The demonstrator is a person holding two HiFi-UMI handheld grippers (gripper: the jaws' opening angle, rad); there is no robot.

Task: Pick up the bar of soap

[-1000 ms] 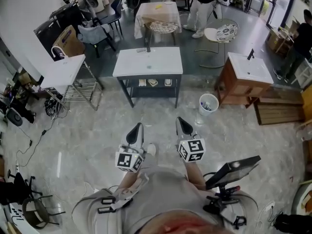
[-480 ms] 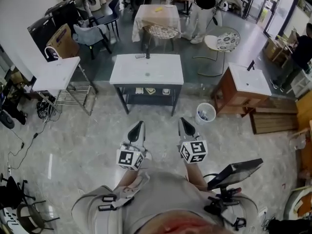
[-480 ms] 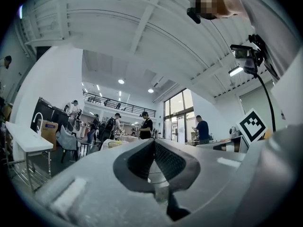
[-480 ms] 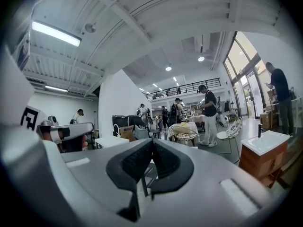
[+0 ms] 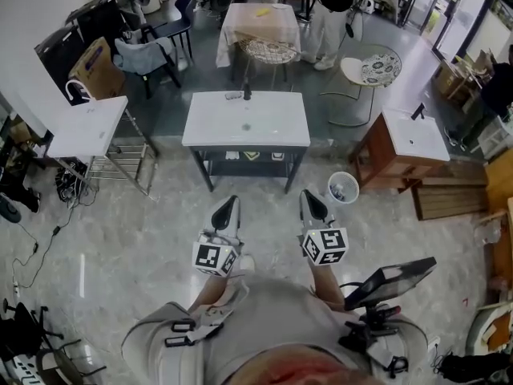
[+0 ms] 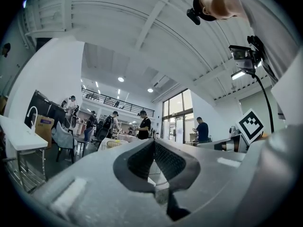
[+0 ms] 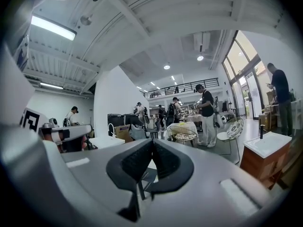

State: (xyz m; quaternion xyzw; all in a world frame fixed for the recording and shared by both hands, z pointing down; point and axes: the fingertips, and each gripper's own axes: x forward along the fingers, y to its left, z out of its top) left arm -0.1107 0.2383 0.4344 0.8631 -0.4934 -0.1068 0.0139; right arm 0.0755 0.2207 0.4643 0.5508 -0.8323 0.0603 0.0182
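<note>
The left gripper (image 5: 228, 208) and right gripper (image 5: 310, 201) are held side by side before the torso, roughly level, pointing far. Left fingers (image 6: 139, 161) are closed together and empty. Right fingers (image 7: 136, 162) are likewise closed and empty. Farther off stands a white worktop (image 5: 276, 125). Small items (image 5: 252, 156) lie on its lower shelf (image 5: 264, 158), and the bar of soap cannot be told among them.

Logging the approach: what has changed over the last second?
The person carried both grippers forward, toward the white washstand, which sits nearer in the head view. Nothing was taken or let go. The left gripper and right gripper stay shut and empty, side by side.
</note>
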